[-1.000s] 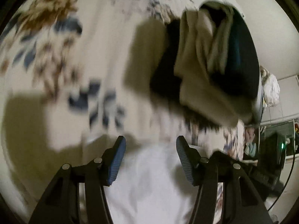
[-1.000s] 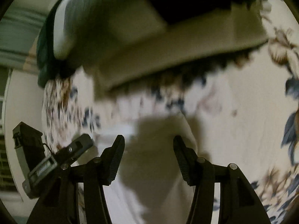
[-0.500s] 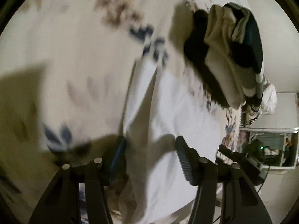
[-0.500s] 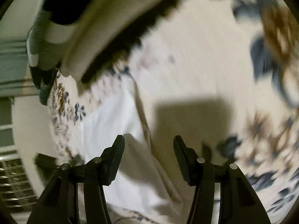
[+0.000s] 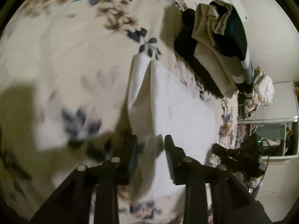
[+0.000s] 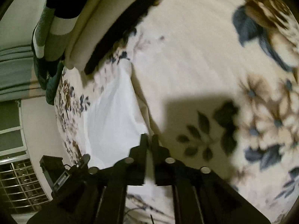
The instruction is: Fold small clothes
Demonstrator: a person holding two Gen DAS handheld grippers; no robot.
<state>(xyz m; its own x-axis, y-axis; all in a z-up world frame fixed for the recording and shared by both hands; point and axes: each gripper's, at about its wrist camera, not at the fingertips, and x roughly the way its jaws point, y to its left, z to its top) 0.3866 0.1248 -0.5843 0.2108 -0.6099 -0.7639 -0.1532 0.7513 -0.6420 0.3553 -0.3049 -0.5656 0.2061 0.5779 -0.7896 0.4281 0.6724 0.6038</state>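
Observation:
A small white garment (image 5: 173, 100) lies flat on a floral bedspread (image 5: 56, 56), with one side folded up in a ridge. My left gripper (image 5: 151, 145) hovers over its near edge, jaws partly open with cloth between them. In the right wrist view the white garment (image 6: 110, 115) stretches away to the left. My right gripper (image 6: 149, 141) is shut on the garment's near corner.
A stack of folded clothes (image 5: 214, 46), beige, black and dark green, sits on the bed beyond the garment; it also shows in the right wrist view (image 6: 84, 24). A wall, shelves (image 5: 271, 130) and a barred window (image 6: 16, 183) lie past the bed edge.
Both grippers have come down to the white garment's near edge. The right gripper went from open to shut on the corner. The left jaws have narrowed over the cloth.

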